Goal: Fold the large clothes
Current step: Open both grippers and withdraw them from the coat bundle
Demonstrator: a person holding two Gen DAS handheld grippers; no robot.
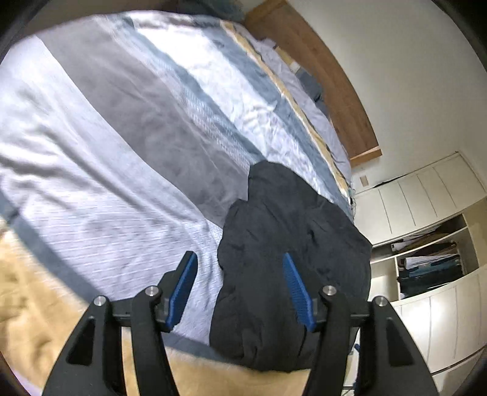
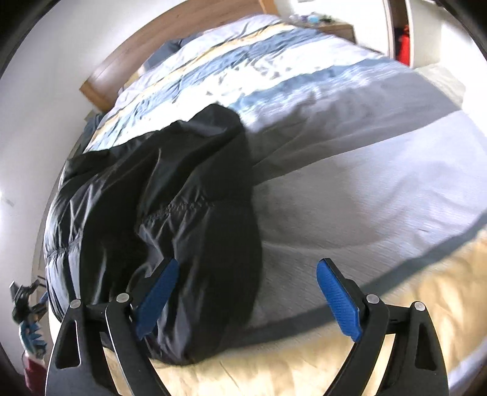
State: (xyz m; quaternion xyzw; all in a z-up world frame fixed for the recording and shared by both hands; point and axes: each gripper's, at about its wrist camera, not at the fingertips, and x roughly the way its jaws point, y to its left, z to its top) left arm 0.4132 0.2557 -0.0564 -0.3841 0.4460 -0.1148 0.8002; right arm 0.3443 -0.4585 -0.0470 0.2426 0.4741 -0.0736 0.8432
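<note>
A large black jacket (image 1: 283,243) lies bunched on the striped bed cover (image 1: 121,152), near the bed's right side and front edge. My left gripper (image 1: 240,259) is open and empty, hovering above the jacket's near left edge. In the right wrist view the jacket (image 2: 158,198) lies to the left on the bed cover (image 2: 350,182), with shiny quilted fabric showing. My right gripper (image 2: 248,265) is open and empty, its left finger (image 2: 158,292) over the jacket's near right edge.
A wooden headboard (image 1: 319,76) and pillows stand at the far end. White cabinets with open shelves of clothes (image 1: 426,259) stand right of the bed. A bedside table (image 2: 331,27) stands at the back. A toy figure (image 2: 27,316) is at lower left.
</note>
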